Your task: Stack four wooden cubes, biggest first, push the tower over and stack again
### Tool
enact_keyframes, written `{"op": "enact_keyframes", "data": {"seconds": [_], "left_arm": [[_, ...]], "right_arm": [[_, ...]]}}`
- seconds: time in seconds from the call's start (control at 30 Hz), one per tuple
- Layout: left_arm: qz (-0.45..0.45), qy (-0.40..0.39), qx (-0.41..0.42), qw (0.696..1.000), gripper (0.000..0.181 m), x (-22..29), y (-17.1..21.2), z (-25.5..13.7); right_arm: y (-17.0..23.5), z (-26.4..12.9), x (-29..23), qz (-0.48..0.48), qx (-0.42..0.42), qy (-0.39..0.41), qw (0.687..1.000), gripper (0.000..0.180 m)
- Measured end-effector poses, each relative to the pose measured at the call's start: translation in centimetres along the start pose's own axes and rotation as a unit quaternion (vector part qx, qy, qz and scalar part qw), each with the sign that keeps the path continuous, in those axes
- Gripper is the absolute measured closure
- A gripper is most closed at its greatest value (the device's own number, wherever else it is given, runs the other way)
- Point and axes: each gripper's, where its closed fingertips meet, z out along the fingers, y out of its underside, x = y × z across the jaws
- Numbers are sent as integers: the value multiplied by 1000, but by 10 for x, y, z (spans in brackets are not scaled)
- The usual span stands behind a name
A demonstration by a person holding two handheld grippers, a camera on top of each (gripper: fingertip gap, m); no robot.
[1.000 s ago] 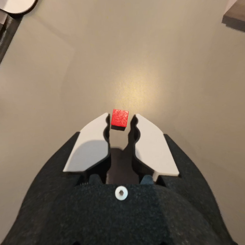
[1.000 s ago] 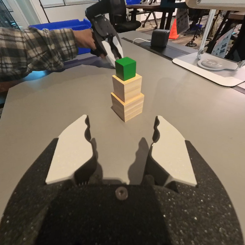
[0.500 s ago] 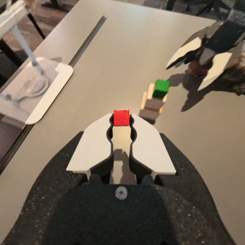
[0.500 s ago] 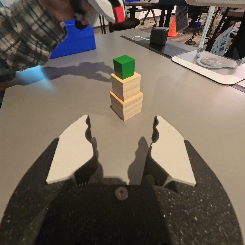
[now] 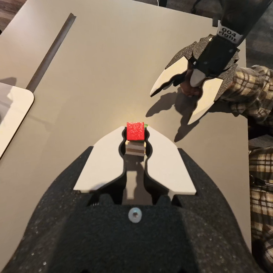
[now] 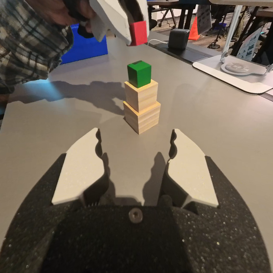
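A tower stands mid-table: a large plain wooden cube [image 6: 141, 117], a smaller plain cube [image 6: 141, 95] on it, and a green cube [image 6: 139, 73] on top. My left gripper [image 5: 135, 131] is shut on a small red cube [image 5: 135, 131] and holds it in the air above the tower; the tower's wooden cubes [image 5: 135, 149] show just below it. The right wrist view shows the left gripper [image 6: 137, 28] with the red cube [image 6: 138, 33] well above the green cube. My right gripper [image 6: 135, 131] is open and empty, low over the table in front of the tower.
A blue bin [image 6: 84, 45] stands at the table's far left. A black box [image 6: 178, 38] with a white cable sits on a dark strip at the back. A white lamp base [image 6: 236, 73] lies at the right. A plaid sleeve [image 6: 29, 48] reaches in from the left. The tips of one gripper are about 12 centimetres away from the tips of the other.
My left gripper closed on the red cube, lifted it off the table and carried it over the tower. My right gripper stayed open in place.
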Motion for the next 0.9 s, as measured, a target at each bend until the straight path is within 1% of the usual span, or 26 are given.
{"op": "enact_keyframes", "data": {"seconds": [0.3, 0.9], "left_arm": [[9, 7, -33, 999, 159, 2, 2, 11], [26, 23, -62, 997, 159, 5, 9, 20]], "right_arm": [[1, 1, 0, 1, -2, -2, 1000, 91], [1, 1, -2, 2, -3, -7, 1000, 93]]}}
